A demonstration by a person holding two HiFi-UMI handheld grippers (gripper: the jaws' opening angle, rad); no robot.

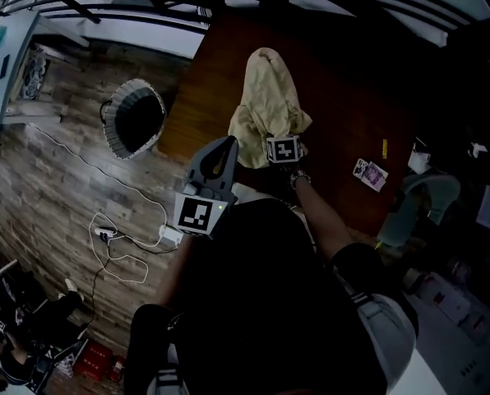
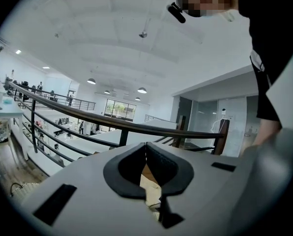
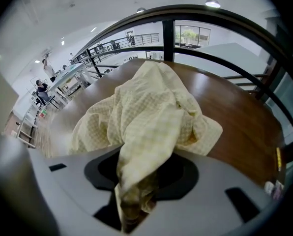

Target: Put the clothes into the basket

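The fingers of the right gripper [image 3: 136, 183] pinch a yellow cloth [image 3: 151, 107] lying on the brown surface [image 3: 235, 112]. The left gripper [image 2: 146, 147] has its fingers pressed together, empty.

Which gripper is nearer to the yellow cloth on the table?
Right. The right gripper grips the yellow cloth at its near end; the left gripper, shut and empty, is apart from it.

A brown table [image 1: 352, 81] fills the upper centre, with a card [image 1: 370, 174] lying near its right edge. A white cable [image 1: 105, 235] snakes over the wood floor [image 1: 48, 196] at lower left.
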